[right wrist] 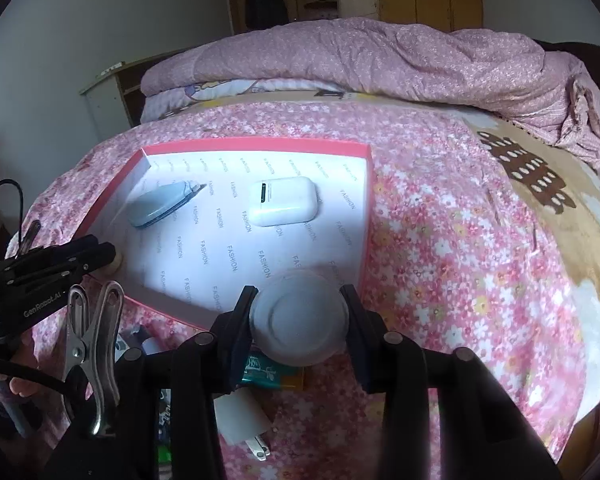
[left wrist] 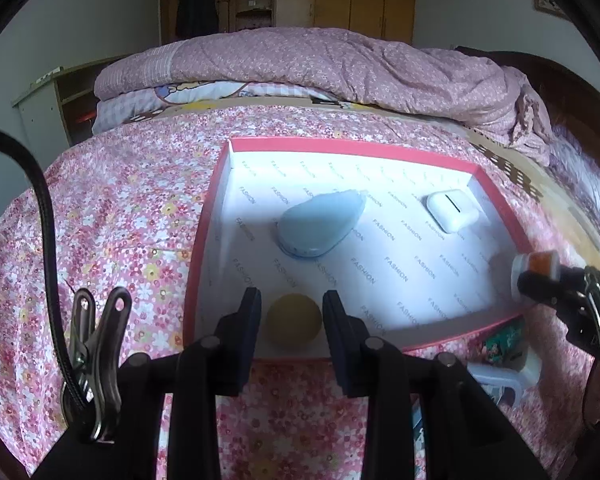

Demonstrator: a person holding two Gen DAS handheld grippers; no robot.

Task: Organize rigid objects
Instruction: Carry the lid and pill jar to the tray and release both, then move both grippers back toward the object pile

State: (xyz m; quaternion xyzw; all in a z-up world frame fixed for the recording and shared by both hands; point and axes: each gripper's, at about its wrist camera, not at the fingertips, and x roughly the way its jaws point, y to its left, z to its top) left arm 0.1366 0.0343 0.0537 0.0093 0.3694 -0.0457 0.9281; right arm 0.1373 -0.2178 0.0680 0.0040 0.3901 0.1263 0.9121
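Note:
A red-rimmed box lid (left wrist: 340, 145) with a white inside lies on the flowered bed. In it are a blue teardrop correction-tape case (left wrist: 320, 224), a white earbud case (left wrist: 452, 212) and a yellow ball (left wrist: 294, 319). My left gripper (left wrist: 292, 312) is open, its fingers on either side of the ball without pressing it. My right gripper (right wrist: 298, 320) is shut on a small white bottle (right wrist: 298, 320) with an orange band (left wrist: 538, 261), held above the box's near right corner. The box (right wrist: 260, 143), tape case (right wrist: 160, 202) and earbud case (right wrist: 282, 200) also show in the right wrist view.
A folded pink quilt (left wrist: 320, 64) lies across the far end of the bed. Small packets, a white plug (right wrist: 244, 420) and a teal carton (right wrist: 266, 374) lie on the bedspread before the box. Wooden wardrobes stand behind.

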